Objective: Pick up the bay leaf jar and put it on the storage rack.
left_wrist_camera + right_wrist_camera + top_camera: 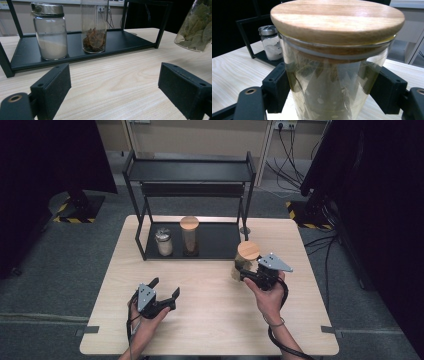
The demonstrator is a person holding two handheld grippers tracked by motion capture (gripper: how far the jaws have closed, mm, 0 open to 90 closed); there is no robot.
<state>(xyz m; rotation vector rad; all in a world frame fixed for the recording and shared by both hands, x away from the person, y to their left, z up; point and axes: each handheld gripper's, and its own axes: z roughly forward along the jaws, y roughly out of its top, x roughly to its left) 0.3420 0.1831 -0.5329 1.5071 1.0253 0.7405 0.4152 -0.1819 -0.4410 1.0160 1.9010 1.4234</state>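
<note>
The right tool [248, 273] clamps the wooden-lidded jar [246, 259], tilted; the rack shelf [220, 242] lies at eleven o'clock (left tool [165, 289] wide, idle).

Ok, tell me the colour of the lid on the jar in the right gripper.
Light wood with paler stripes; lid, right gripper view.

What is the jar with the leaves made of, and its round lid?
The jar looks like clear, shiny glass: you see the leaves right through it. Its lid seems to be pale, unpainted wood, with grain stripes across the top. The right gripper holds the jar between its jaws.
</note>
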